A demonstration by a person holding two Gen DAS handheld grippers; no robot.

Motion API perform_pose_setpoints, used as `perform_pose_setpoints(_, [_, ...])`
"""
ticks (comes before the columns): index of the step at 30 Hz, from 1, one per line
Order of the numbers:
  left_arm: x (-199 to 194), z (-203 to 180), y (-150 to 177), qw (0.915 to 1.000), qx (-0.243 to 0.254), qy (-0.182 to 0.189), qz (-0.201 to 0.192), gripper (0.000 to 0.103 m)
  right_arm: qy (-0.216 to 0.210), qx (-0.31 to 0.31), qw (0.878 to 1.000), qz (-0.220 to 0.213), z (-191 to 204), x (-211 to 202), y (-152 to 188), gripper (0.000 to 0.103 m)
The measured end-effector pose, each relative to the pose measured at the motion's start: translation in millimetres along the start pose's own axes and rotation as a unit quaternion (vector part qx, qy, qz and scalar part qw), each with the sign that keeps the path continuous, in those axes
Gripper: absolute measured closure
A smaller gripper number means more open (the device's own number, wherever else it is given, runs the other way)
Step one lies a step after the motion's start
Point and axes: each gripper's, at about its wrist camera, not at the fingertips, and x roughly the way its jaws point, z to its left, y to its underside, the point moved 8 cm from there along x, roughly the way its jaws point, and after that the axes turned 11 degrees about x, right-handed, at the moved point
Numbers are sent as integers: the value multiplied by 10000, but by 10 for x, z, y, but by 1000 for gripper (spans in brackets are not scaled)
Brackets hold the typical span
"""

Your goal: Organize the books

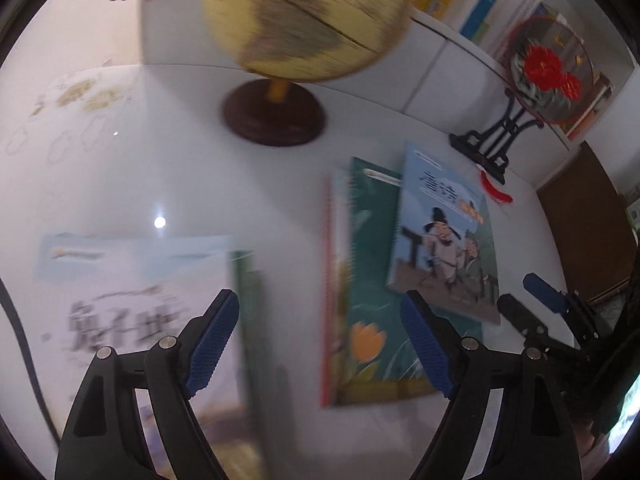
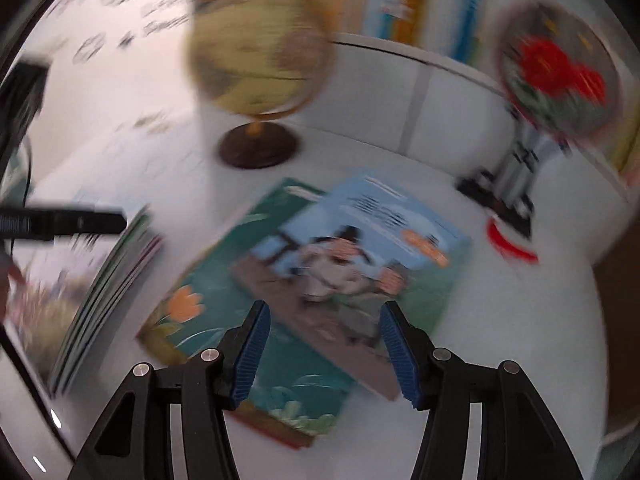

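My left gripper (image 1: pixel 320 344) hangs open over the white desk (image 1: pixel 192 184), nothing between its blue pads. Under its left finger lies a white book with a dark title (image 1: pixel 132 312), the top of a small stack (image 2: pixel 100 292). To the right a green book with an orange tulip (image 1: pixel 360 280) lies flat, with a smaller blue picture book (image 1: pixel 444 236) on top of it. My right gripper (image 2: pixel 326 354) is open and empty above the near edge of the blue picture book (image 2: pixel 360 240) and the green book (image 2: pixel 224 280). The right gripper (image 1: pixel 520 292) also shows at the left wrist view's right edge.
A yellow globe (image 1: pixel 308 16) on a dark round base stands at the back of the desk. A round embroidered fan (image 1: pixel 548 72) on a black stand with a red tassel is at the back right. Upright books fill a shelf (image 1: pixel 480 0) behind. A black cable (image 1: pixel 20 340) runs along the left.
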Motion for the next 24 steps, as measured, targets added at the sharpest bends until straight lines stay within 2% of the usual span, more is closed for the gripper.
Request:
perform_pose_setpoints(3, [173, -224, -138, 9998, 164, -63, -34, 21, -179, 959, 9952, -42, -375, 43, -9, 47])
perform_pose_setpoints(5, [287, -341, -237, 9997, 236, -103, -60, 21, -547, 1825, 9817, -84, -586, 56, -6, 46])
perform_pose_setpoints(7, [400, -441, -314, 9996, 284, -63, -53, 21, -1180, 2510, 9605, -222, -733, 72, 11, 35])
perform_pose_setpoints(8, [479, -501, -351, 9995, 306, -36, -29, 21, -1155, 2633, 9575, -247, -785, 95, 30, 32])
perform_pose_setpoints(10, [607, -589, -394, 9994, 342, 3, 23, 21, -969, 2703, 9577, -201, -886, 211, 75, 32])
perform_pose_setpoints(14, [798, -700, -397, 9992, 350, 101, 176, 21, -1166, 2833, 9519, -57, -928, 374, 96, 32])
perform_pose_setpoints(16, [896, -765, -366, 9986, 351, 220, 316, 18, -1350, 3015, 9439, 19, -942, 450, 115, 32])
perform_pose_setpoints(19, [911, -831, -365, 9986, 426, 225, 206, 8, -1571, 3291, 9310, 166, -967, 537, 203, 31])
perform_pose_setpoints(21, [920, -869, -360, 9984, 460, 264, 199, 5, -1738, 3463, 9219, 40, -975, 525, 204, 25])
perform_pose_setpoints(24, [921, -962, -343, 9967, 565, 526, 262, 6, -1945, 3613, 9119, 27, -960, 527, 202, 24])
